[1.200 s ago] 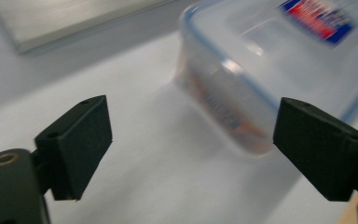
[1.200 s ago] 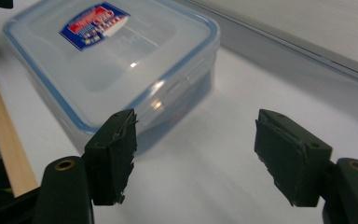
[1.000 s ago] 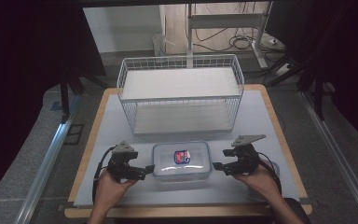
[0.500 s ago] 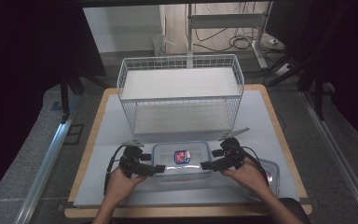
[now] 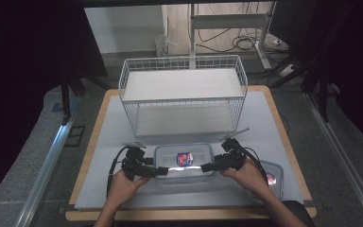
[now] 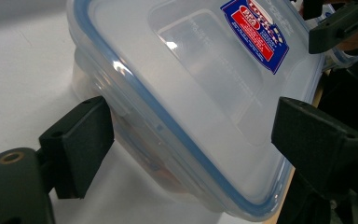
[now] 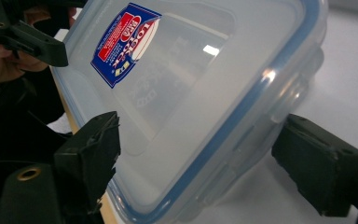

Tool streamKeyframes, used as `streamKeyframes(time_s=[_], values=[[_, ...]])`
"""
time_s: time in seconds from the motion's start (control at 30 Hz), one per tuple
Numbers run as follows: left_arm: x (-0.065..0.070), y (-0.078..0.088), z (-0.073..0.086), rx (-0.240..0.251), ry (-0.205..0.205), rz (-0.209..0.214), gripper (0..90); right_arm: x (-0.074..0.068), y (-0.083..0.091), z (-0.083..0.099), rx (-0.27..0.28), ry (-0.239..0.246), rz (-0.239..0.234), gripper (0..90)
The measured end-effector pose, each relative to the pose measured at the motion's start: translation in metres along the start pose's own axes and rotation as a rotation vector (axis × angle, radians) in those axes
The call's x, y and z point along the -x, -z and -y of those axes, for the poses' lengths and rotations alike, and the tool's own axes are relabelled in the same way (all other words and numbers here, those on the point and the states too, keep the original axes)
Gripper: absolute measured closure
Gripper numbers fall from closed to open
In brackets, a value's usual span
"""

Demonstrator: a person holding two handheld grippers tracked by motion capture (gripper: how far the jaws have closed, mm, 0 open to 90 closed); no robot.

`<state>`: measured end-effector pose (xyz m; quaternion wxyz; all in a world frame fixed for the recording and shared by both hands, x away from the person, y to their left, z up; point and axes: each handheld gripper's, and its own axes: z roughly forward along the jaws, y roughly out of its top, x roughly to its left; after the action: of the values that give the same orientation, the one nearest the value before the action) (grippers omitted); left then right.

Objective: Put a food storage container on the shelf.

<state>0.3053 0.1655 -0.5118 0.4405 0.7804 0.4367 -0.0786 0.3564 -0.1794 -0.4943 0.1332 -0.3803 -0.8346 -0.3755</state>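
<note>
A: Now that both hands have dropped in, where's the clear plastic container with the blue-sealed lid [image 5: 184, 161]?

B: Near table [image 5: 264, 118] edge. The left gripper [image 6: 186, 140] was just narrowing, the right gripper [image 7: 214, 154] spread; both straddle it, seemingly not pinching yet.

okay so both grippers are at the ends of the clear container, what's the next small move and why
Probably close both sets of jaws on the container. The left gripper and right gripper each straddle an end of it with jaws wide, pads apparently not yet pressing.
</note>
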Motion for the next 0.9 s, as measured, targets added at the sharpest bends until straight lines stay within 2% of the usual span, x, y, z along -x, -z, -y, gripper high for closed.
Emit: streamKeyframes(time_s=[0.07,0.1,0.13,0.2,0.33,0.47,0.77,0.9], values=[[0.001,0.002,0.001,-0.002,-0.002,0.000,15.5,0.000,0.001,0.002,0.007,-0.010,-0.011,18.4],[0.002,0.004,0.002,0.011,0.005,-0.004,21.5,0.000,0.004,0.004,0.006,-0.001,-0.014,21.1],[0.001,0.009,0.004,0.033,0.006,0.003,24.6,-0.002,0.006,0.005,0.010,0.006,-0.014,23.1],[0.001,0.012,0.005,0.042,0.003,0.007,29.9,-0.003,0.008,0.006,0.014,0.006,-0.013,25.1],[0.005,0.017,0.011,0.071,-0.003,0.008,34.4,-0.004,0.014,0.009,0.038,0.011,-0.022,33.1],[0.004,0.020,0.015,0.095,0.014,0.026,40.4,-0.001,0.020,0.012,0.055,0.004,-0.045,39.8],[0.000,0.018,0.017,0.107,0.065,0.040,38.6,0.008,0.016,0.011,0.079,-0.042,-0.082,39.0],[0.001,0.018,0.018,0.105,0.064,0.039,38.7,0.010,0.015,0.011,0.081,-0.058,-0.097,39.1]])
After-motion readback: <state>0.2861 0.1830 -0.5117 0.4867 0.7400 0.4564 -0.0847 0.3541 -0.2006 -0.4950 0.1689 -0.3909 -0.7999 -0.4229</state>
